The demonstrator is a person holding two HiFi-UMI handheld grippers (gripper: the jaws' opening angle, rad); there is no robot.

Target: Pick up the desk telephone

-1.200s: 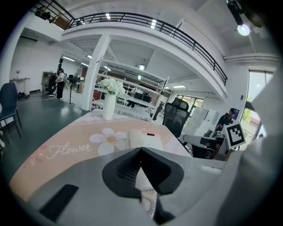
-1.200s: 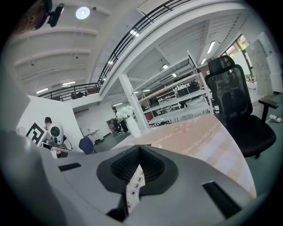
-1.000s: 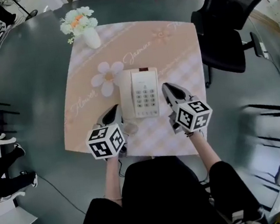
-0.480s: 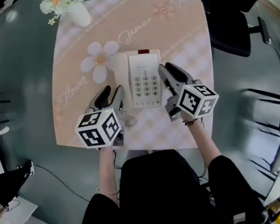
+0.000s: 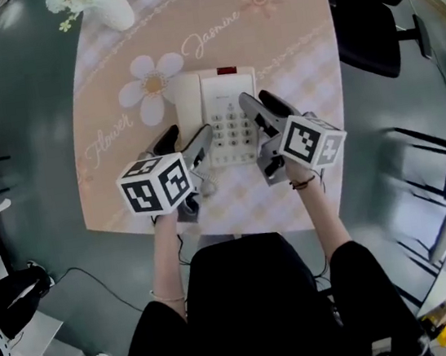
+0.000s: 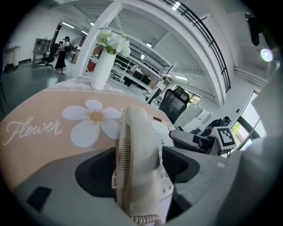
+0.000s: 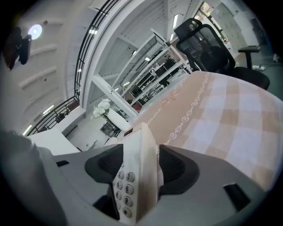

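Head view: the desk telephone (image 5: 227,116) lies on the floral table mat (image 5: 287,49). The left gripper (image 5: 187,139) and right gripper (image 5: 262,106) flank it for a two-sided lift.

Left gripper view: the jaws are opening, spread astride the handset (image 6: 138,145) and apparently not pressing it.

Right gripper view: the jaws are opening, straddling the keypad (image 7: 124,190) edge.

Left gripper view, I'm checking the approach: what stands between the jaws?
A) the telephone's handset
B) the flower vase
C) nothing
A: the cream handset of the desk telephone stands between the left gripper's opening jaws, not yet clamped.
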